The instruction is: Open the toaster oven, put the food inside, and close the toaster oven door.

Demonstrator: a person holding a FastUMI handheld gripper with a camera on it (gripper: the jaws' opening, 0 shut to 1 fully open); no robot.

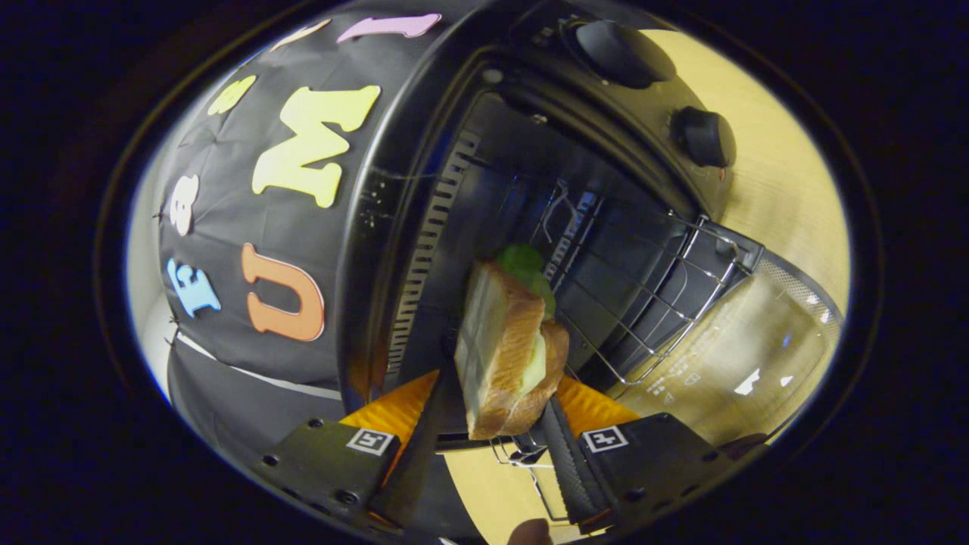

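A sandwich [506, 350] of toasted bread with green lettuce and a pale filling is clamped between both fingers of my gripper [496, 409], which is shut on it. The view is rolled sideways. Just ahead stands the black toaster oven [530, 151], its glass door [749, 356] swung fully open. The wire rack [643, 295] shows inside the dark cavity, partly slid out toward the door. The sandwich's far end with the lettuce reaches the mouth of the cavity, beside the rack.
Two black knobs [704, 136] sit on the oven's control panel beside the cavity. The oven stands on a light wooden table [787, 189]. The black booth wall [250, 250] lies past the oven's vented side. A fingertip [530, 532] shows below the fingers.
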